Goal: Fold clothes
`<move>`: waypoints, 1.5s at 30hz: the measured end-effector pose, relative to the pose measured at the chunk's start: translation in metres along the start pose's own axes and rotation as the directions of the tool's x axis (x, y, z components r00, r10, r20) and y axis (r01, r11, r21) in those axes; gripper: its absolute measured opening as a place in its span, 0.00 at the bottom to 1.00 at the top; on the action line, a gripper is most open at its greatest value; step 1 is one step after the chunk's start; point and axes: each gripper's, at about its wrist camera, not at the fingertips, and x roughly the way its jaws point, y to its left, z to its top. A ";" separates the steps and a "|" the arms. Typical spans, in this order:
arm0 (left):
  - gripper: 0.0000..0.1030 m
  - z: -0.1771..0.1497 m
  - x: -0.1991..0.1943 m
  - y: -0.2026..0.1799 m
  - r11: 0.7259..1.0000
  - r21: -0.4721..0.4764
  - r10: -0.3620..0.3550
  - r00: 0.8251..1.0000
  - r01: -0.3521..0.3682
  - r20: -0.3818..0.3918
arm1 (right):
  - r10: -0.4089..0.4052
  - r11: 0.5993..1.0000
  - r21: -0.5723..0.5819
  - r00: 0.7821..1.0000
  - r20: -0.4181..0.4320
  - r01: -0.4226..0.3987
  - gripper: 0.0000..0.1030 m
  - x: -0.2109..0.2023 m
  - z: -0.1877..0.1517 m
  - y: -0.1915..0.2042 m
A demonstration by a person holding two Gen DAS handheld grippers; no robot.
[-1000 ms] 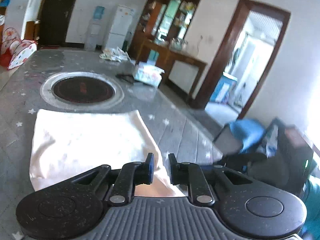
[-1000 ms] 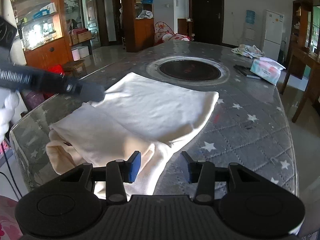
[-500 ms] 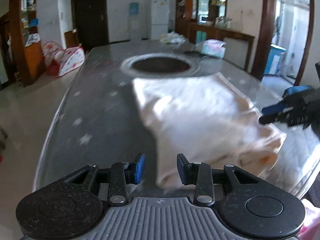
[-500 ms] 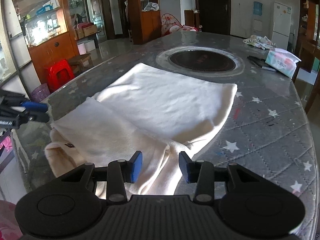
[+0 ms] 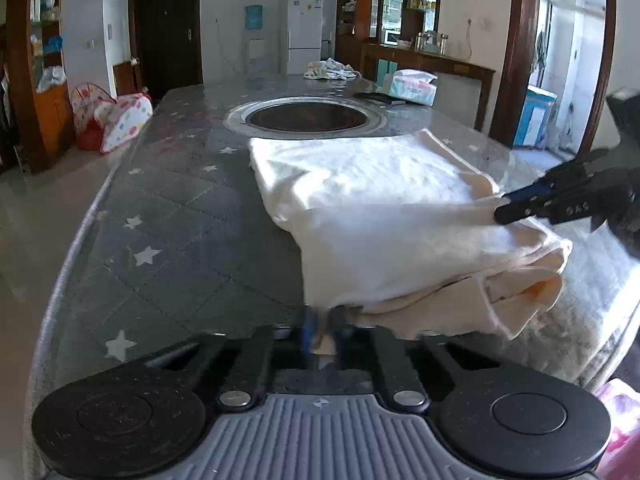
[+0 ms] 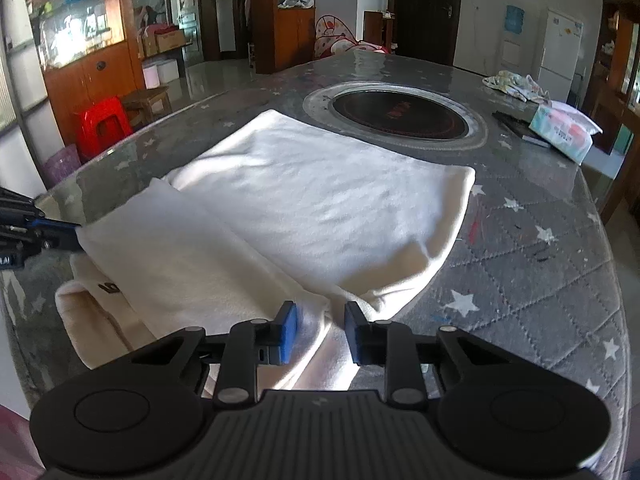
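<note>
Cream garment (image 6: 320, 208), partly folded, lies on the grey star-print table (image 6: 532, 248), near end by the table edge, far end just short of the round black burner (image 6: 400, 114) set in the tabletop.

Left gripper (image 5: 322, 330): blue pads pressed close on the garment's near corner, cloth bunched btwn them, hem lifted a bit off the table. From the right wrist cam it (image 6: 56, 232) shows at far left, tips touching the cloth edge.

Right gripper (image 6: 320, 334): fingers spread, cloth lying btwn the pads w/ gaps either side, not pinching. In the left wrist view its tips (image 5: 516, 208) sit against the garment's far side edge.

Tissue pack (image 6: 564, 128) and a crumpled rag (image 6: 512, 82) sit at the table's far end, well apart from the garment. White fridge (image 5: 304, 34) stands by the back wall.
</note>
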 end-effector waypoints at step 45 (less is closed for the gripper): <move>0.21 0.026 0.040 -0.058 0.976 0.170 -0.135 0.991 0.136 -0.013 | 0.051 0.962 -0.269 0.999 0.011 -0.047 0.39 -0.016 -0.020 0.052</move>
